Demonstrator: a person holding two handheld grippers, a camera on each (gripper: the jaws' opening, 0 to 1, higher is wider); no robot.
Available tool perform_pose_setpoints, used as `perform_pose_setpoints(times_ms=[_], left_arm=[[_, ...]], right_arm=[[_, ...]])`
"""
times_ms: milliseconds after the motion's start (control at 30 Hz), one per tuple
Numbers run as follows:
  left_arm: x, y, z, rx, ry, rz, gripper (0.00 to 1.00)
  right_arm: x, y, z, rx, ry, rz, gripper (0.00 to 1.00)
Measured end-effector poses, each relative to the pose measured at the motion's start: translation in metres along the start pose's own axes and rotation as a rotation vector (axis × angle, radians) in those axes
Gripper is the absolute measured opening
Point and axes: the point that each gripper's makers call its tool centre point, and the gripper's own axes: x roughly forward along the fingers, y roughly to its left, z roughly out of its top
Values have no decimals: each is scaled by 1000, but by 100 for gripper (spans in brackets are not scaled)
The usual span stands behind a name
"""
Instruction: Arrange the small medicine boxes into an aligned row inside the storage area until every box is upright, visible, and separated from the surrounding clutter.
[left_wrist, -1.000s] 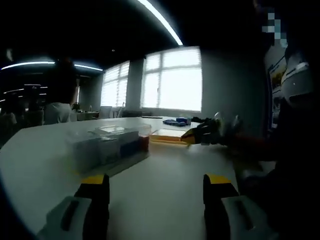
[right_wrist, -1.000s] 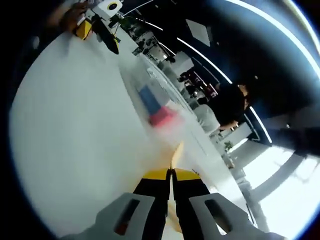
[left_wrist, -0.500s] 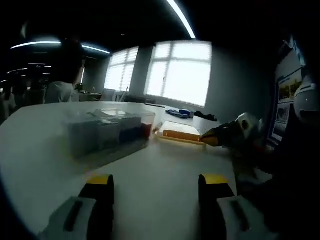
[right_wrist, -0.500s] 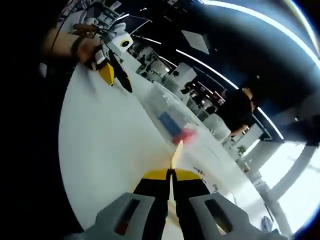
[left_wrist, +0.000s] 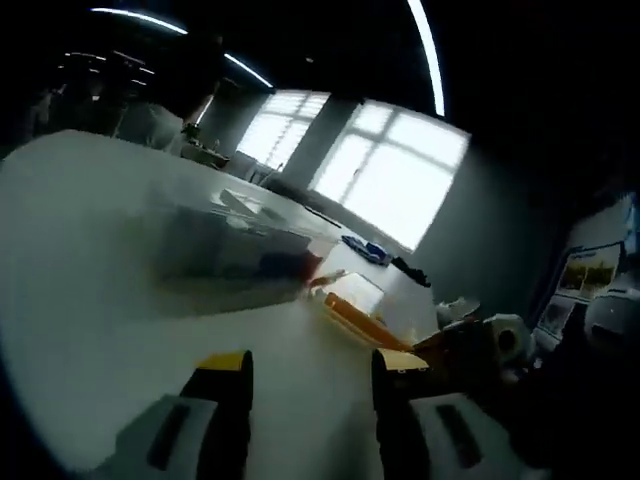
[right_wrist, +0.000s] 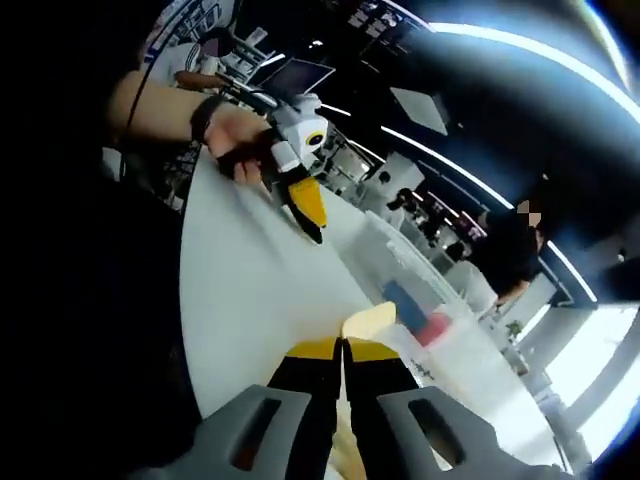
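A dim, open office with bright windows (left_wrist: 395, 170) on the far wall and long ceiling light strips (left_wrist: 432, 50) overhead; the work surface is a broad white table (left_wrist: 90, 300). On it stands a clear plastic storage bin (left_wrist: 235, 250), blurred in the left gripper view, with blue and red medicine boxes (right_wrist: 425, 315) showing through its wall in the right gripper view; how many boxes it holds, and whether they stand upright, cannot be told. Just beyond the bin lies a flat orange-edged box (left_wrist: 350, 305), and further off a small heap of blue items (left_wrist: 365, 247). The left gripper (left_wrist: 310, 365) hangs over bare tabletop short of the bin, its jaws spread apart and holding nothing. The right gripper (right_wrist: 341, 347) points towards the bin with its jaws pressed together and nothing visible between them. In the right gripper view the person's hand (right_wrist: 235, 135) carries the left gripper near the table's edge. A person in dark clothes (right_wrist: 510, 260) stands beyond the table. Judged from this, the step in hand is the approach: both tools are best brought level and square to the bin's open top, the right one parted before reaching in, so each box is taken by its narrow faces and set down upright without toppling its neighbours.
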Motion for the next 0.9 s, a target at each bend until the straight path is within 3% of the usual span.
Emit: perform_pose_setpoints(times_ms=[133, 233, 367, 567, 733, 900], left_arm=[[4, -2, 4, -89, -8, -37, 43], [12, -16, 5, -169, 2, -96, 40], [28, -27, 0, -176, 61, -114, 34], [54, -37, -1, -247, 80, -140, 28], [74, -53, -19, -270, 155, -161, 27], [81, -56, -22, -252, 144, -143, 20]], right_arm=[[7, 6, 5, -10, -5, 9, 0], [8, 11, 13, -9, -33, 26, 0], [9, 16, 15, -35, -36, 35, 0], [8, 17, 16, -26, -49, 41, 0], [8, 16, 16, -24, -63, 40, 0], [8, 15, 14, -23, -60, 33, 0]])
